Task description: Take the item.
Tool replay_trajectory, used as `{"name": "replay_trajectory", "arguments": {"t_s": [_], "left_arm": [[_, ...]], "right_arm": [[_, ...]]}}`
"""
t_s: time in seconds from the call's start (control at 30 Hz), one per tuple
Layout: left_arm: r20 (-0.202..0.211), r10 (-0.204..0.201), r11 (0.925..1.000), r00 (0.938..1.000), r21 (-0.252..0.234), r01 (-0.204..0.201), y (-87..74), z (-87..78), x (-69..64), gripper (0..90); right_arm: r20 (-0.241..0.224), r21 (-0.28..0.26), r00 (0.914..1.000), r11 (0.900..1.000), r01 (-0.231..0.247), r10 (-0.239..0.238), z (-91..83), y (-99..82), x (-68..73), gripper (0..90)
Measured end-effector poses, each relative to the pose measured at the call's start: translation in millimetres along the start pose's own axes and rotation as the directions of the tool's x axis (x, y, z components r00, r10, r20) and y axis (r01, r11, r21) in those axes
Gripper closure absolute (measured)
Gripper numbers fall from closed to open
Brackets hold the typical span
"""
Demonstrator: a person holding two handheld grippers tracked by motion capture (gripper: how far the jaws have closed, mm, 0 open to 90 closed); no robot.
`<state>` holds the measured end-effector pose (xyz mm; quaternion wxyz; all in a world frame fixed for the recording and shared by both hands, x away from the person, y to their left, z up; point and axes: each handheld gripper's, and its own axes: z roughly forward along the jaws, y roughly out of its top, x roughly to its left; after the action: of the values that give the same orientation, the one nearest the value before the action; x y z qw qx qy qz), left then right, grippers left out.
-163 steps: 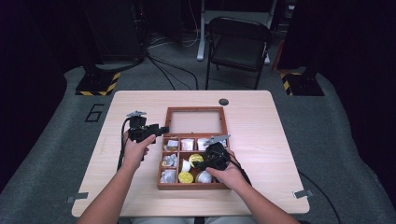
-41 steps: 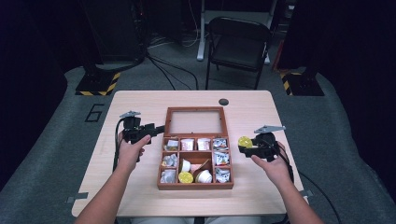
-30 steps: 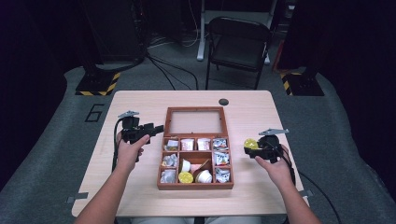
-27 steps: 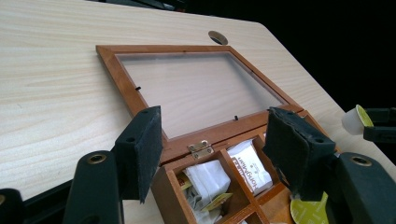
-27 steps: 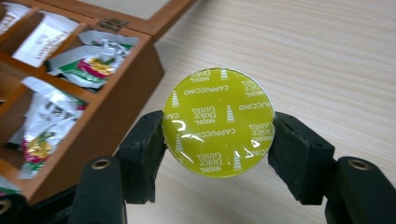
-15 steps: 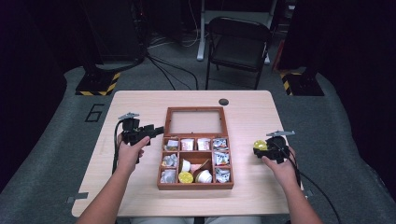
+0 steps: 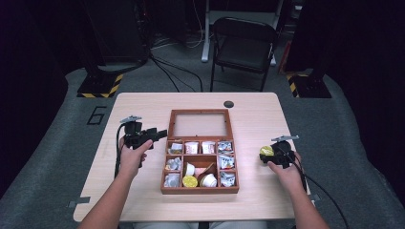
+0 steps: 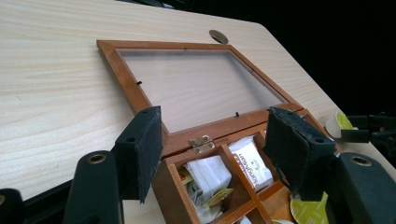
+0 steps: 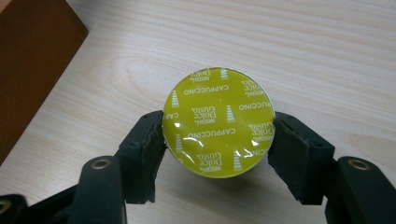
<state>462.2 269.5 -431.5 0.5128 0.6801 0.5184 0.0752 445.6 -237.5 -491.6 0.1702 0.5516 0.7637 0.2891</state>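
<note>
The right claw (image 9: 217, 140) gripped a round, glossy yellow-green foil-lidded coffee capsule (image 9: 218, 123) over pale woodgrain bench (image 9: 303, 42), right of the compartmented wooden box (image 7: 199, 164); the left claw (image 8: 212, 154) stood open, empty, beside its glass lid (image 8: 196, 84).

Tabletop (image 7: 143, 200): pale wood grain, rounded corners, standing on a grey floor.
Cable hole (image 7: 229, 104): dark and round, near the far edge at 12 o'clock.
Wooden box (image 7: 199, 190): at the centre, compartments full of sachets and capsules.
Lid (image 7: 199, 125): glass-paned, folded back flat on the tabletop toward 12 o'clock.
</note>
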Motion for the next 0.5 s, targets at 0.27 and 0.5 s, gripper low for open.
{"name": "replay_trajectory", "arguments": {"t_s": [0.27,0.5], "left_arm": [[-0.002,-0.012,0.9999,0.9999,0.007,0.012,-1.0,0.9,-0.7,36.8],[-0.004,-0.017,0.9998,0.9999,0.012,0.017,-1.9,2.8,1.6,36.8]], "right_arm": [[0.005,-0.016,1.0000,0.9999,-0.001,0.001,0.5,-1.5,-0.2,36.3],[0.010,-0.035,0.9999,0.9994,-0.006,0.006,-1.8,-0.3,0.3,33.6]]}}
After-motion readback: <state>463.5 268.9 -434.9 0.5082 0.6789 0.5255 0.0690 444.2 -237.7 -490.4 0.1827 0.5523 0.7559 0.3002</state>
